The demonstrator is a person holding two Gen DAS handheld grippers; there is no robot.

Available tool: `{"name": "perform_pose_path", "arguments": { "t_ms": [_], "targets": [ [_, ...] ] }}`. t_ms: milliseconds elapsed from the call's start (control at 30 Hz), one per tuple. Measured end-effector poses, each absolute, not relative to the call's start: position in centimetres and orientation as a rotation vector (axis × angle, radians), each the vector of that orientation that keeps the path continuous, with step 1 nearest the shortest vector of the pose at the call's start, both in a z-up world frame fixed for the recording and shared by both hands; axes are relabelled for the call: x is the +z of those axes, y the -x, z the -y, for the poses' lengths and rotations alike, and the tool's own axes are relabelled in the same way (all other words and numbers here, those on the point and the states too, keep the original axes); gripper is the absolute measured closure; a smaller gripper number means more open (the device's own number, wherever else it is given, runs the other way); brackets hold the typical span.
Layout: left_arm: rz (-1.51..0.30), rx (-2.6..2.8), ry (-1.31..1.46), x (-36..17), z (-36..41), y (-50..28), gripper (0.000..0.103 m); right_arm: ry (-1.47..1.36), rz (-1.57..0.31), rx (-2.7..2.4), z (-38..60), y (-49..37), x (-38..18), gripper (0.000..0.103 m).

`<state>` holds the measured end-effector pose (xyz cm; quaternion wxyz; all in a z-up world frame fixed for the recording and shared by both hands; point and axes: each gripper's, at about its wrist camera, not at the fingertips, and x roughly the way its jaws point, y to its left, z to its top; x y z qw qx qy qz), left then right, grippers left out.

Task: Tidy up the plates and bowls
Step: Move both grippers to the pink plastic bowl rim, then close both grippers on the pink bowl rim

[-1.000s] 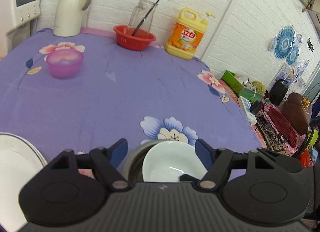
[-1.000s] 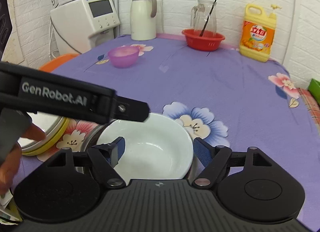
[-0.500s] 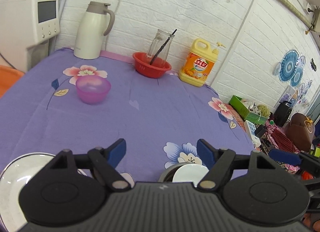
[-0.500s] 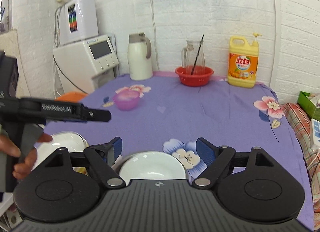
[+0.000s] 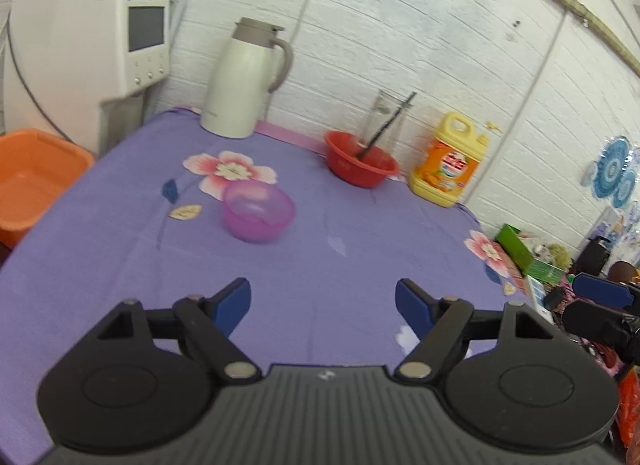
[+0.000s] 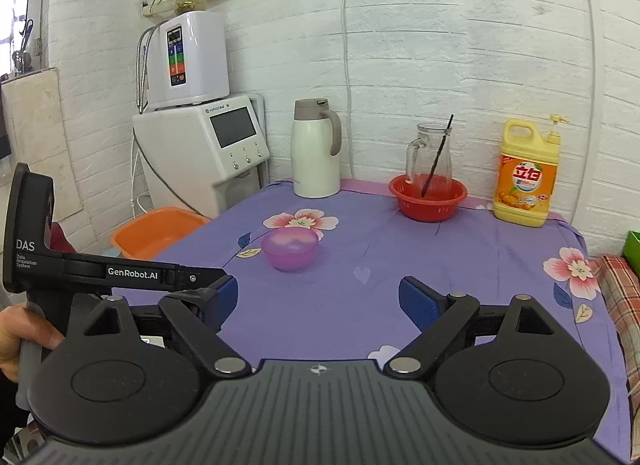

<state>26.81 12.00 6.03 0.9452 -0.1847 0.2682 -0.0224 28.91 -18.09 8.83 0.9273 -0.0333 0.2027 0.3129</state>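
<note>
Between pickups: my left tongs (image 5: 323,299) just widened, empty; right tongs (image 6: 318,299) agape, empty. Next: reach pink bowl (image 5: 259,212) on worktop (image 5: 120,249), square approach.

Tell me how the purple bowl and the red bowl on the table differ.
The purple bowl is translucent with smooth solid walls; the red bowl is opaque, with slots around its side like a strainer. The purple bowl looks to hold nothing; the red bowl has a glass pitcher with a dark stick standing in it. The purple bowl sits out on the cloth by a printed flower; the red bowl sits back by the wall. Both stand upright on the purple tablecloth.
</note>
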Motion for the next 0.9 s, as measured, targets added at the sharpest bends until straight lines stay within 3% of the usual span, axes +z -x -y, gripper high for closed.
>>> {"name": "perform_pose_path", "arguments": {
  "t_ms": [400,667,900],
  "targets": [
    [-0.598,0.060,0.287,5.1,-18.0,-36.5,0.022,0.076,-0.590,0.719,10.3,-41.0,6.3,0.000],
    [-0.678,0.074,0.312,0.9,-21.8,-46.0,0.022,0.128,-0.729,0.655,3.6,-51.6,1.6,0.000],
    [-0.742,0.058,0.339,-1.7,-22.3,-50.8,0.022,0.149,-0.805,0.651,0.3,-54.8,-2.0,0.000]
  ]
}}
